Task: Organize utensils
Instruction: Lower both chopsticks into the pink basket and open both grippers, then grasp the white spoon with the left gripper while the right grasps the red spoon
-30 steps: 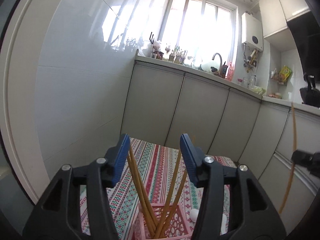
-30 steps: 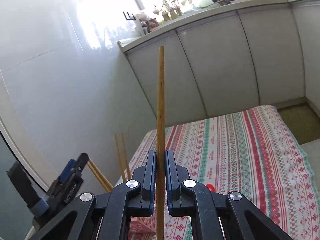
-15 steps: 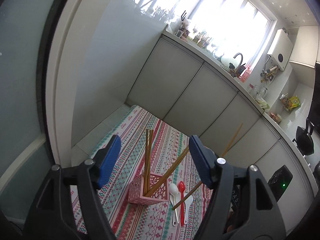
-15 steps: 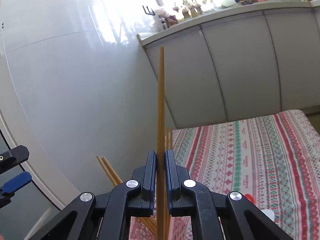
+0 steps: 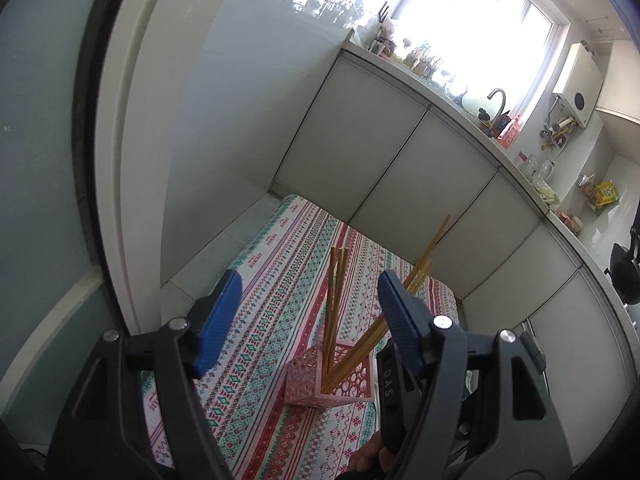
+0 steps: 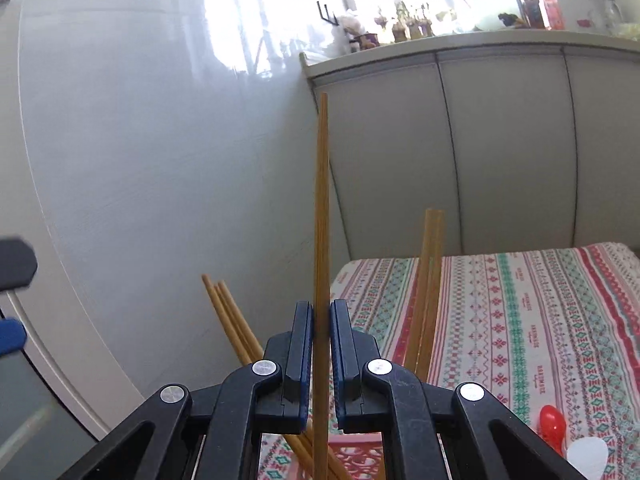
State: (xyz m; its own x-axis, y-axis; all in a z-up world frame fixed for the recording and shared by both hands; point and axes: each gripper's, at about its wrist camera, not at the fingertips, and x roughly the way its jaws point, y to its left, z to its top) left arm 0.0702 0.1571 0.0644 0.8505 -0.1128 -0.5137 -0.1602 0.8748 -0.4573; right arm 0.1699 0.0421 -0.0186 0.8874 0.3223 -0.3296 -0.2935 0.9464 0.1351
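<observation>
Right gripper [image 6: 321, 322]: jaws clamped on one upright wooden chopstick [image 6: 321, 216], above pink perforated holder [image 5: 320, 380]. Left gripper [image 5: 310, 316]: jaws apart, empty. Holder standing on patterned tablecloth [image 5: 264, 292], containing further chopsticks [image 5: 334, 304]; red spoon [image 6: 552, 426] nearby.

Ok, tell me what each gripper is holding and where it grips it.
The right gripper is shut on one chopstick, gripping it partway up, most of its length above the jaws. The left gripper is open and holds nothing.
</observation>
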